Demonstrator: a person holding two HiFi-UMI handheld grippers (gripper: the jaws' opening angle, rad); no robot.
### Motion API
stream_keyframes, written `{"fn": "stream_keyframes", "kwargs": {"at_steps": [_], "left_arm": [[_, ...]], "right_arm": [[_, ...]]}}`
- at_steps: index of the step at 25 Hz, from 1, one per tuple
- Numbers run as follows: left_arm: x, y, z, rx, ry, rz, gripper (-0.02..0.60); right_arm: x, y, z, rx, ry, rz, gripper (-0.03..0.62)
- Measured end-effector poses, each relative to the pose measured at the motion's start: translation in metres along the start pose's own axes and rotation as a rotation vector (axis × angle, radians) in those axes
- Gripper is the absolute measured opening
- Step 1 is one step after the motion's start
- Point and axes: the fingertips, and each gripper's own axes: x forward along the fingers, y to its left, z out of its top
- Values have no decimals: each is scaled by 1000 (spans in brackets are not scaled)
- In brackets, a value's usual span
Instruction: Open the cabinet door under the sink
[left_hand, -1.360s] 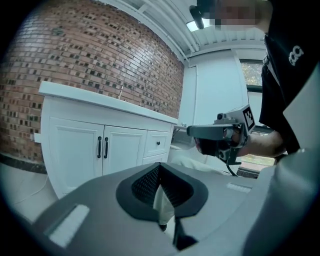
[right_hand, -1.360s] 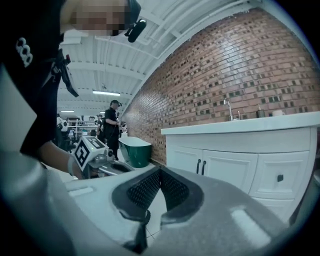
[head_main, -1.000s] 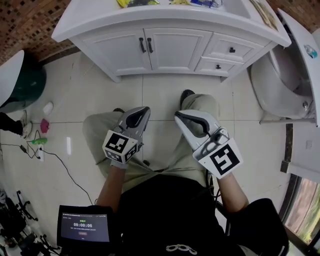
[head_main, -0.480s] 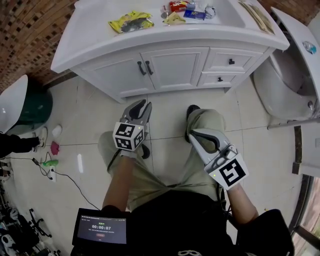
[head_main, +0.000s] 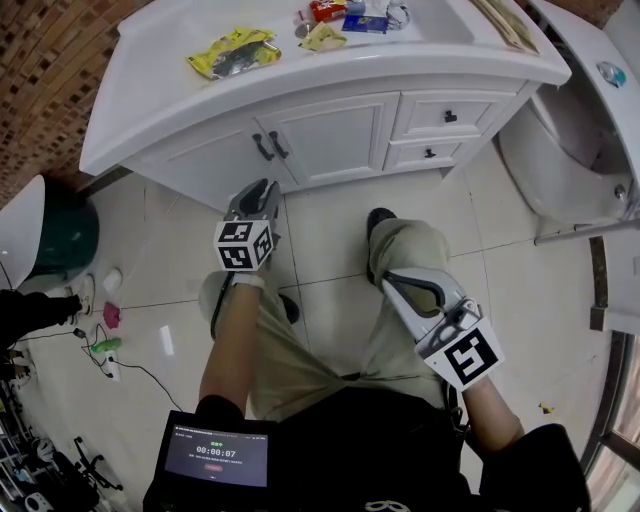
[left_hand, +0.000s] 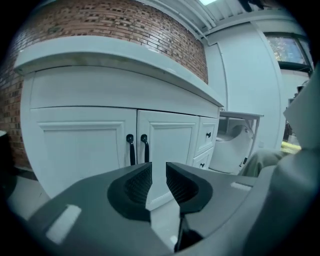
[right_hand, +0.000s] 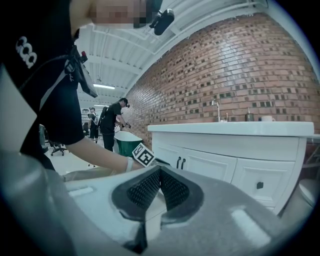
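The white vanity cabinet (head_main: 330, 125) has two doors with black handles (head_main: 270, 146) side by side at their meeting edge; both doors are closed. My left gripper (head_main: 262, 190) hovers low over the floor just short of those doors, its jaws a narrow gap apart with nothing between. In the left gripper view the handles (left_hand: 137, 148) stand straight ahead, above the left gripper (left_hand: 158, 169). My right gripper (head_main: 400, 283) rests over the person's right knee, well back from the cabinet. Its jaws meet at the tips, and the right gripper (right_hand: 159, 172) holds nothing.
Two small drawers (head_main: 440, 130) sit right of the doors. A toilet (head_main: 560, 150) stands at the right, a green bin (head_main: 50, 235) at the left. A yellow packet (head_main: 232, 50) and small items lie on the countertop. Cables (head_main: 100, 350) trail on the tiled floor.
My left gripper has moved forward to the cabinet doors. The right gripper has dropped back a little over the knee. More of the countertop has come into the head view.
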Motion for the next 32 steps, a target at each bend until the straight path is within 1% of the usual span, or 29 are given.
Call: {"fn": "stream_keyframes", "kwargs": {"at_steps": [3,6,9,13,17,21,25,27,32], "left_arm": [[18,8,0,7,10,10,97],[31,20,1,13,21,27,97],[43,31,1,1,36,46,97],[57,47,-1,-5,68,94,97],[67,57,0,-10,77,133,97],[79,60,-1,-14,81,146,97],[89,64,2,-22,76,165,97],[92,67,3,-26,74,174,82],[90,67,2,-64,51,160,71]], "right_arm": [[-5,-6,-7,17,10,-22,-9],[-9,-10,-15,7,39,-26,-9],[-14,-15,-24,-2,75,-28,-9],[-21,-30,-24,15,48,-66,-9],[-29,-40,-27,31,46,-92,-9],[-31,-43,-31,38,47,-96,-9],[-38,-49,-38,51,74,-108,-9],[-41,-54,-41,61,84,-121,-9],[-45,-61,-44,68,84,-137,-9]]}}
